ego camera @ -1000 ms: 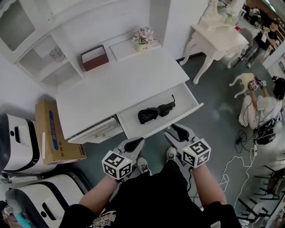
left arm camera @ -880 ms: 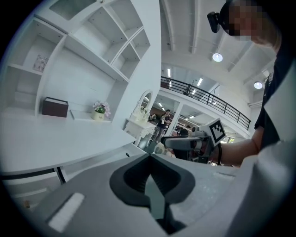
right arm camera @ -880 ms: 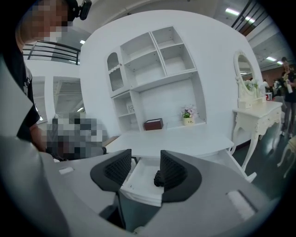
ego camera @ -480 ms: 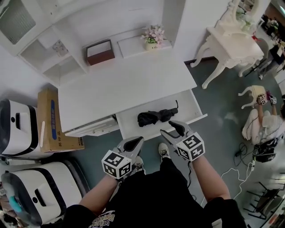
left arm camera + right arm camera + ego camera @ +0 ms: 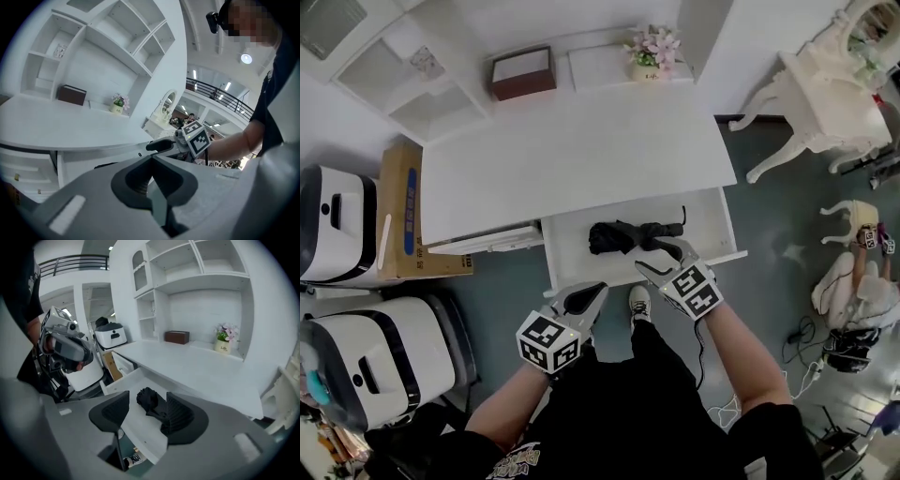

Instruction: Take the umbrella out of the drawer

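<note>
Black folded umbrella point(image 5: 623, 234) lies in the open white drawer point(image 5: 572, 262) under the white desk point(image 5: 581, 159). Its long axis runs side to side along the drawer, bunched end left, strap end right. In the head view the right gripper point(image 5: 661, 256) partly covers that right end, and the gripper's own view hides it behind one pad. Right jaws are apart and have just been opening, with the umbrella in the gap but not pinched. Left gripper point(image 5: 581, 300) sits off the drawer's front edge, jaws together on nothing. Its view catches only a dark sliver of the umbrella.
</note>
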The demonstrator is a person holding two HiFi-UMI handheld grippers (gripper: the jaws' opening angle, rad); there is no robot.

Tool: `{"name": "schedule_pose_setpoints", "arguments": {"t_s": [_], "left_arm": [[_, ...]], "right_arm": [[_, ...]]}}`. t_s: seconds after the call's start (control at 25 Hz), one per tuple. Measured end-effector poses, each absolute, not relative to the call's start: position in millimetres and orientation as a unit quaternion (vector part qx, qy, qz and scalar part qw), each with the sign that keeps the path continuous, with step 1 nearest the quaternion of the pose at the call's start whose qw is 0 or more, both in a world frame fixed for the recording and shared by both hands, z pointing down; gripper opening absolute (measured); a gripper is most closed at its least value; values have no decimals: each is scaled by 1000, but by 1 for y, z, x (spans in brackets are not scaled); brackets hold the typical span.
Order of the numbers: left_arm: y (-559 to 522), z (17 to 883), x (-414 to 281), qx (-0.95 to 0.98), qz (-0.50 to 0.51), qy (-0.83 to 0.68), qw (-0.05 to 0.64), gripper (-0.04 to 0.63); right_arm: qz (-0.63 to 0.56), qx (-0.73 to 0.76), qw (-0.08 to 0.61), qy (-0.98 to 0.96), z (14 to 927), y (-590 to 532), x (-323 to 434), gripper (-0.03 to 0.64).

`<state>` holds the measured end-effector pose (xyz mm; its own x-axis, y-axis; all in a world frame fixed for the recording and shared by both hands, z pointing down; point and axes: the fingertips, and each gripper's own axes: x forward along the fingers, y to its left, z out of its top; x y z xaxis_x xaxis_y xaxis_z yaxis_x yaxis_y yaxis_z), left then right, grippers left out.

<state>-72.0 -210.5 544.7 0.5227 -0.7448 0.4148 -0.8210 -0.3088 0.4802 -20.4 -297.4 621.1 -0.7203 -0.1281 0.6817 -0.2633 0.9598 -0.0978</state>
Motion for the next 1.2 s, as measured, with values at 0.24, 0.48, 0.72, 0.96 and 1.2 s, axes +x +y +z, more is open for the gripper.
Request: {"name": "schedule_pose_setpoints", "arguments": {"t_s": [0.24, 0.48, 0.72, 0.96, 1.2], "left_arm": [[-214, 561, -56, 787, 52, -506, 349, 0], [-221, 572, -46, 761, 37, -538, 361, 0], [-220, 577, -45, 734, 27, -568, 372, 0], [-212, 580, -45, 712, 22, -587, 384, 0], [-208, 585, -49, 702, 29, -600, 382, 0]], "right_arm": [[44, 37, 424, -904, 667, -311, -25, 287], [-19, -40, 485, -874, 713, -320, -23, 298], [-74, -96, 526, -842, 751, -325, -25, 304], [-97, -117, 545, -824, 777, -331, -32, 308], [-105, -129, 560, -812, 799, -337, -37, 310]]}}
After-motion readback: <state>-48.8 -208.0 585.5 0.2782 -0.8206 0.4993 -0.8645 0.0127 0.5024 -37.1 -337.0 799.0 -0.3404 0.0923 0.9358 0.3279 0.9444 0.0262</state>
